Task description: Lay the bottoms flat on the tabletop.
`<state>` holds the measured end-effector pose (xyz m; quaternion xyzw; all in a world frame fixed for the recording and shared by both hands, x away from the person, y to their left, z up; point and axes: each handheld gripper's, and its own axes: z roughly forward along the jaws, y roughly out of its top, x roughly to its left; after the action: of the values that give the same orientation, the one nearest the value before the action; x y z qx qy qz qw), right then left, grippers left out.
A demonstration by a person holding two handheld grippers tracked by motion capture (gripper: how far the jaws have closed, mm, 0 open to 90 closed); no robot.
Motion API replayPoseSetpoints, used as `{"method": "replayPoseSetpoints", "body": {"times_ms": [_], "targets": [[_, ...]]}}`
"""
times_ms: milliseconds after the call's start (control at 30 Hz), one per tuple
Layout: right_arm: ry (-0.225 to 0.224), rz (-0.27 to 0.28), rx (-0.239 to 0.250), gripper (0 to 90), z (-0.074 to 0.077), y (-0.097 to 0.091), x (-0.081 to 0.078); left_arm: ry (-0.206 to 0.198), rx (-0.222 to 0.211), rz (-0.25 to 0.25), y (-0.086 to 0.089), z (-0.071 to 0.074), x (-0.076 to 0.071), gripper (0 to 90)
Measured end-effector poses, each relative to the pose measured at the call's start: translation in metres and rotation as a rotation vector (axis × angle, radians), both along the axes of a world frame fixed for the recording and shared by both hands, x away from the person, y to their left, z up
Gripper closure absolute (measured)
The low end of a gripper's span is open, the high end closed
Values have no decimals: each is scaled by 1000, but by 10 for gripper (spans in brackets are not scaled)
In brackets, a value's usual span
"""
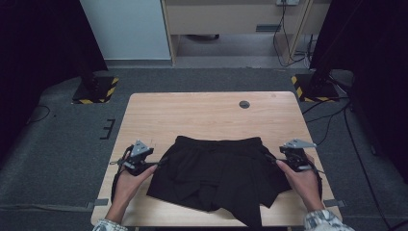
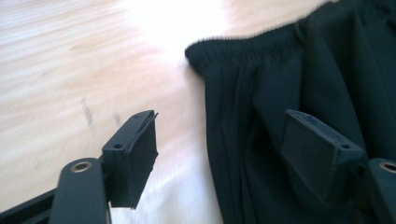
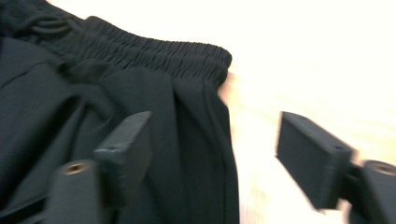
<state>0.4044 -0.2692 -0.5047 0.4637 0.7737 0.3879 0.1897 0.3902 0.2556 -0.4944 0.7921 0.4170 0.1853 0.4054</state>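
At the far left of the high view, the left gripper (image 1: 156,162) is held low over the wooden table (image 1: 202,113) by the person's left hand (image 1: 129,182), just beside the left edge of the black shorts (image 1: 219,175). In the left gripper view its jaws are seen spread wide – one over bare wood, the other over the black fabric – with the side hem of the shorts lying between them and no pad pressed on the cloth.

At the centre, the shorts are laid flat on the near half of the table, the elastic waistband (image 1: 219,141) turned toward the far edge and the leg openings toward the person; one fold of fabric hangs over the near table edge. A small round grommet (image 1: 244,104) is set in the table top beyond the garment, well apart from it.

At the right, the right gripper (image 1: 275,162) is held by the right hand (image 1: 304,180) just beside the right edge of the shorts. In the right gripper view the jaws are likewise seen wide apart – one above the gathered waistband (image 3: 154,53) region, the other over the wood – and nothing is clamped.
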Motion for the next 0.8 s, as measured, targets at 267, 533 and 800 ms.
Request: {"method": "replayPoseSetpoints", "body": {"times_ms": [267,533,800], "targets": [[80,66,-66,575,-23,13,35,69,56,11,1,-4,30,402],[45,82,-77,640,-26,29,36,102,42,29,-12,-12,46,397],[93,94,-91,809,-21,31,42,157,111,20,-30,-27,58,553]]}}
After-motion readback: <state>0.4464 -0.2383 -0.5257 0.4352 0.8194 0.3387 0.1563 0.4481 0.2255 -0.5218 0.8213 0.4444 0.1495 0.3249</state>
